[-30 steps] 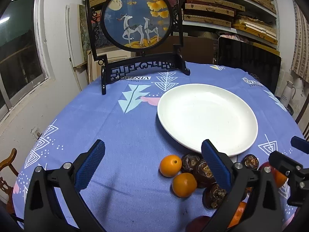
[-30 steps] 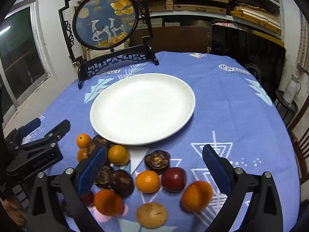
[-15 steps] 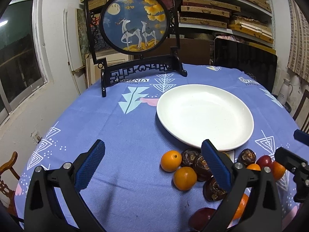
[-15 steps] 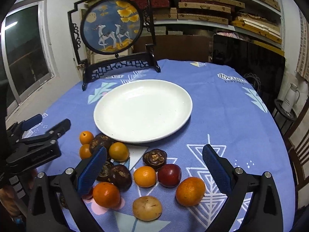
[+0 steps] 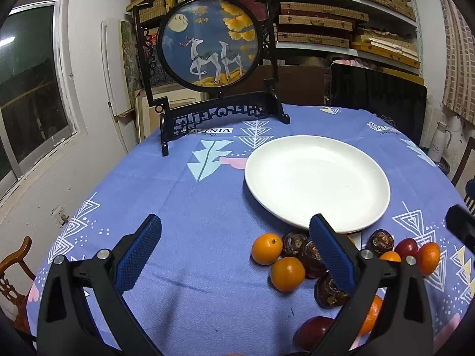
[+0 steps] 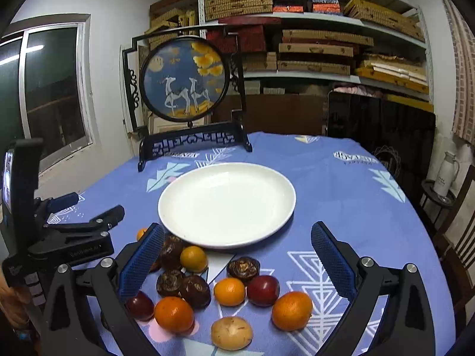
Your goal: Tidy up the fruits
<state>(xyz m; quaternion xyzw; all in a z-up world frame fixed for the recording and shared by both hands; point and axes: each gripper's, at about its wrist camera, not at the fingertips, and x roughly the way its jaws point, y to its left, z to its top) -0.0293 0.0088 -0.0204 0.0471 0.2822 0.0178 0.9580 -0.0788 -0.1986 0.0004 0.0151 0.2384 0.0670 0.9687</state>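
An empty white plate (image 5: 317, 181) (image 6: 227, 203) lies on the blue tablecloth. In front of it lies a loose pile of fruit: small oranges (image 6: 229, 291) (image 5: 266, 248), dark brown wrinkled fruits (image 6: 243, 268) (image 5: 311, 253), dark red fruits (image 6: 263, 290) and one tan fruit (image 6: 232, 333). My left gripper (image 5: 236, 250) is open and empty, held above the cloth to the left of the pile. My right gripper (image 6: 237, 259) is open and empty, held above the pile. The left gripper also shows at the left of the right wrist view (image 6: 74, 225).
A black-framed round deer picture on a stand (image 5: 210, 59) (image 6: 185, 89) stands at the table's far edge. Wooden chairs (image 5: 12, 267) (image 6: 457, 228) stand at both sides. Shelves of boxes and a dark panel (image 6: 380, 124) are behind the table.
Both grippers have pulled back and risen a little. The plate and fruit pile sit farther off in both views. Both stay open.
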